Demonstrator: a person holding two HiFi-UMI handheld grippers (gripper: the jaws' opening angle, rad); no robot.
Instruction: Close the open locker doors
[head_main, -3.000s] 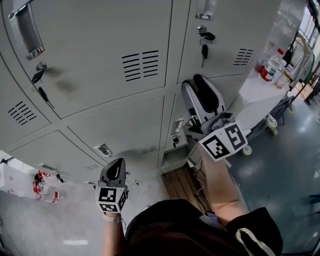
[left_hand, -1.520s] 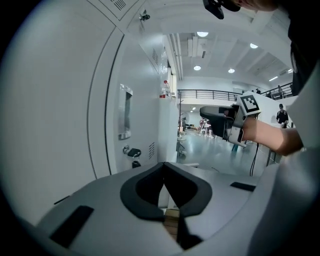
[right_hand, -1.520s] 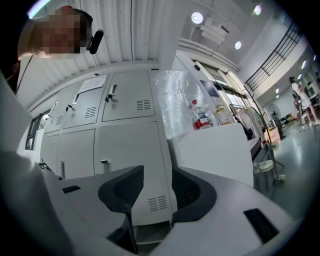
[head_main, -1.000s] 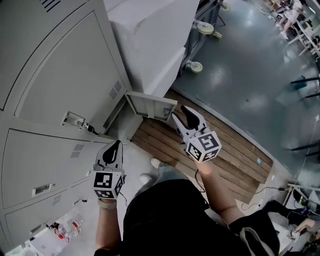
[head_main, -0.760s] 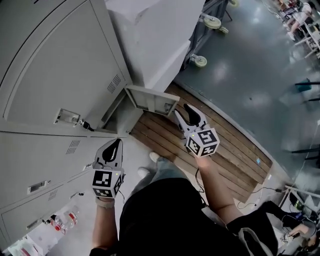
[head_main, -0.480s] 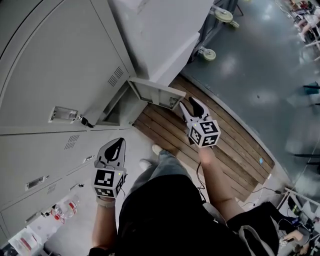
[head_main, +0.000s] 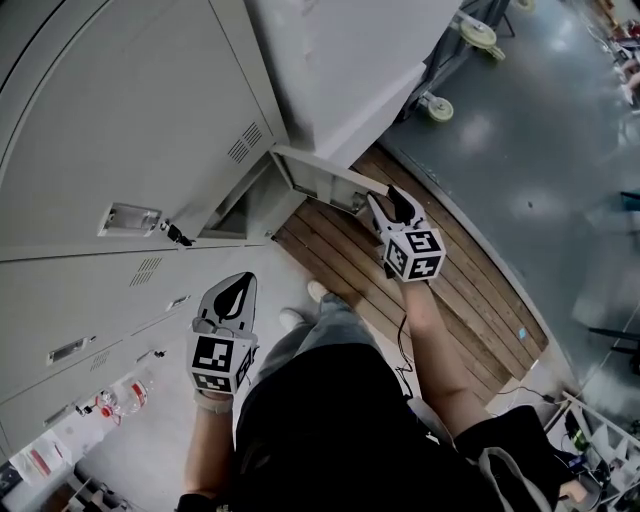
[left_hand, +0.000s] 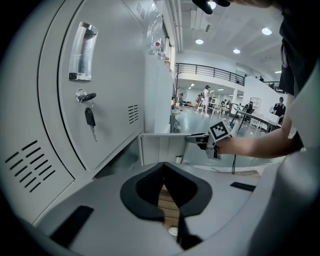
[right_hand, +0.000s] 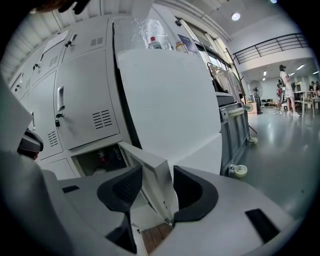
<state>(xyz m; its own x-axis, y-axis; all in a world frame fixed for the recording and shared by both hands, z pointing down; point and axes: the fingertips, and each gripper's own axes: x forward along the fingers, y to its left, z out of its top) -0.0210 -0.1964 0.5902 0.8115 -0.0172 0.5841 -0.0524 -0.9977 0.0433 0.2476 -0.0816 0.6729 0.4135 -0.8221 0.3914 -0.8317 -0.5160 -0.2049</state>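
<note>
You are looking down at a slatted wooden platform (head_main: 480, 290) that is lying on a glossy grey floor (head_main: 540, 150). A trolley's castors (head_main: 437, 106) are resting on that floor beside a tall white cabinet (right_hand: 165, 100). Round ceiling lights (left_hand: 199, 41) are shining over a wide hall, and a railed gallery (left_hand: 210, 71) is running along its far wall.

Grey glossy floor (head_main: 560, 150), wood-slat platform (head_main: 480, 290) on it, cart casters (head_main: 437, 106) nr
</note>
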